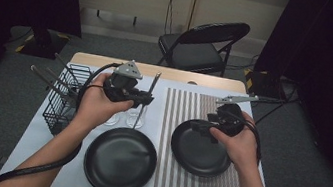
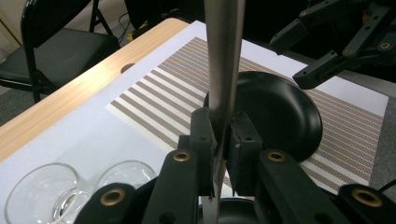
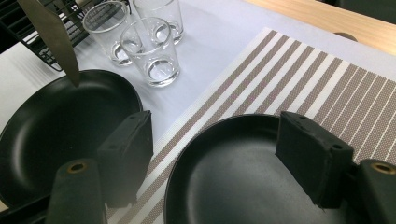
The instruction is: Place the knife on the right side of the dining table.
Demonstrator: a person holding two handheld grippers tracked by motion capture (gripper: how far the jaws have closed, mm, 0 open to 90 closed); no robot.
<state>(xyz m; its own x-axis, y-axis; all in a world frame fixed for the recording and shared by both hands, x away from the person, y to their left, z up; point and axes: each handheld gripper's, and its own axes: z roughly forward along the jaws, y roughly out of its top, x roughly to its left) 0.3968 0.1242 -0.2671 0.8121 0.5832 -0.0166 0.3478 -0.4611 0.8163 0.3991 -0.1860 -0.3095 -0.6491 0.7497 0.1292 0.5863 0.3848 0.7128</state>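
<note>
A: Left gripper [image 1: 134,97] clamped on a table knife [image 1: 145,101], held above the table at about eleven o'clock from the near black plate [image 1: 120,160]. Blade pinched between the two pads [image 2: 201,154], handle rising past the camera.

B: Right gripper [image 1: 213,126] released, jaws spread wide, hovering over the far rim of the black plate on the striped mat [image 1: 199,151]. Nothing between the pads [image 3: 127,154].

A: Risks from here?

B: Thin, smooth metal in a narrow pinch: could twist or slide out, then drop onto the near plate or strike the two glasses [image 1: 122,118] just below. Likely cause: a quick swing or a tilt of the wrist.

A: Also a clash of the two grippers if both close on the mat at once. Right jaws already near at two o'clock in the left gripper view [image 2: 336,51].

B: Differences between views?

A: Right gripper view gives the knife tip [image 3: 49,37] hanging over the near plate's rim [image 3: 60,116], hard to judge from above. High view adds the wire basket [image 1: 65,97] with more cutlery at nine o'clock, and the striped mat [image 1: 187,107].
</note>
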